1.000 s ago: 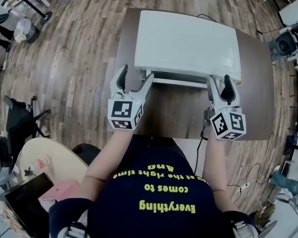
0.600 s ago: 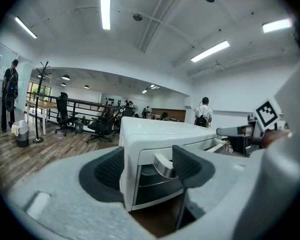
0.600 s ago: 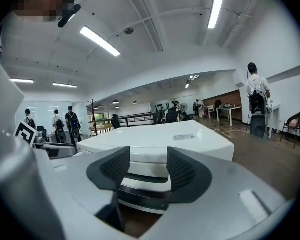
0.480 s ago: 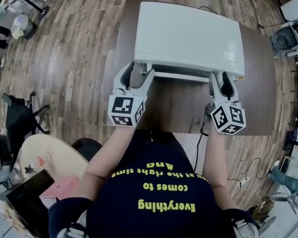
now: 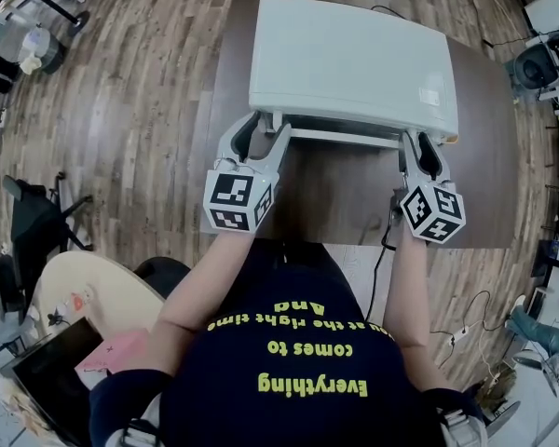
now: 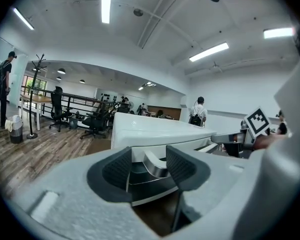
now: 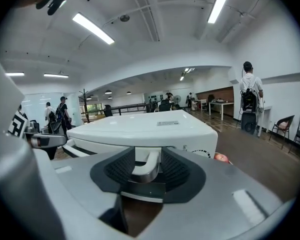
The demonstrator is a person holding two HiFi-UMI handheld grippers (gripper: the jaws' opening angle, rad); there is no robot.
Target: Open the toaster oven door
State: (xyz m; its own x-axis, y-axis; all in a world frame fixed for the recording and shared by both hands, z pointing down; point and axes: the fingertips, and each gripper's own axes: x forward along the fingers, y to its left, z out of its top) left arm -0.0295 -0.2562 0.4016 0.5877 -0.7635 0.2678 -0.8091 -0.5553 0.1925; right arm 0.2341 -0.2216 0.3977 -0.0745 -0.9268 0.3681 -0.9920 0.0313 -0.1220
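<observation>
The white toaster oven [image 5: 354, 59] stands at the far side of the brown table [image 5: 335, 203], its door shut. A silver handle bar [image 5: 345, 138] runs along the door's top edge. My left gripper [image 5: 264, 128] sits at the handle's left end, my right gripper [image 5: 421, 142] at its right end. In the left gripper view the handle's bracket [image 6: 155, 165] lies between the closing jaws of the left gripper [image 6: 149, 166], with a gap beside the left pad [image 6: 117, 170]. In the right gripper view the handle end [image 7: 146, 168] lies between the closing jaws of the right gripper [image 7: 147, 170], close to both pads.
A black cable [image 5: 384, 250] hangs off the table's near edge. A small red thing [image 7: 221, 157] lies right of the oven. A round table [image 5: 84, 296] and an office chair [image 5: 37, 222] stand on the wooden floor at the left. People stand far off.
Both grippers have moved forward from in front of the oven onto the ends of the door handle. Their jaws have narrowed around it.
</observation>
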